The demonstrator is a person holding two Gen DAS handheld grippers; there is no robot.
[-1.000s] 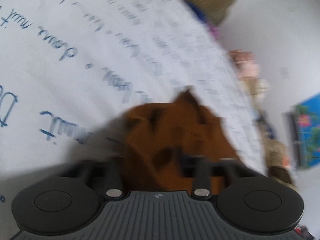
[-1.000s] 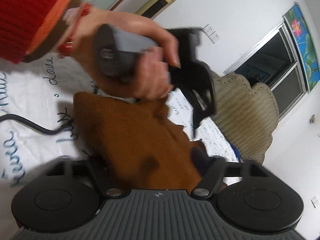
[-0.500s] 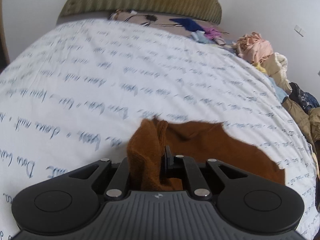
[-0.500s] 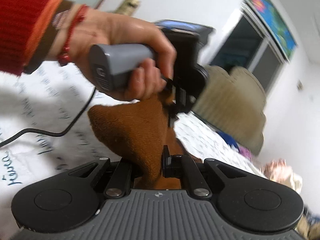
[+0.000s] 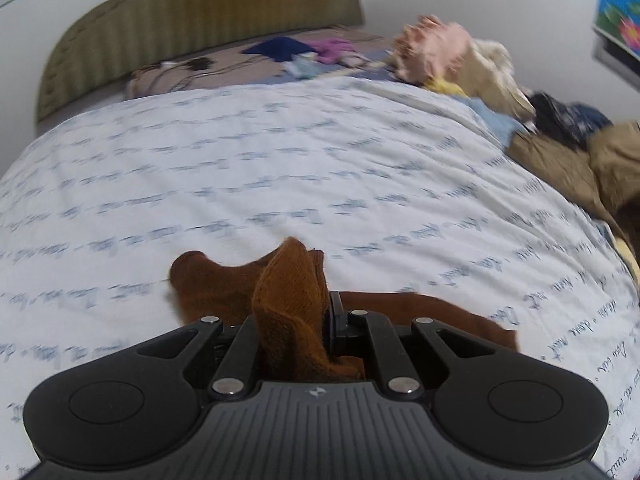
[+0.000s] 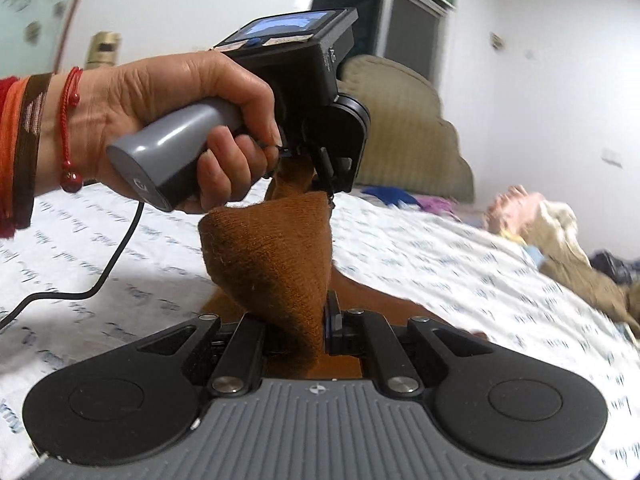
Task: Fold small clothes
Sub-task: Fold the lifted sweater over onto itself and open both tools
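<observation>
A small brown knit garment (image 5: 288,292) is held up over the white bedsheet with blue writing (image 5: 280,168). My left gripper (image 5: 294,320) is shut on a bunched edge of it; the rest trails down to the sheet on the right. In the right wrist view the same brown garment (image 6: 276,256) hangs between both grippers. My right gripper (image 6: 298,320) is shut on its lower edge. The left gripper (image 6: 320,168), held in a hand, pinches the upper edge just beyond.
A pile of loose clothes (image 5: 460,56) lies along the bed's right side, with tan and dark garments (image 5: 568,152) nearer. An olive headboard cushion (image 5: 192,20) stands at the far end. A black cable (image 6: 100,268) runs over the sheet at left.
Both grippers have closed on the brown garment and lifted it off the sheet. The left gripper has swung round to face the headboard, and the garment now hangs between the two grippers.
</observation>
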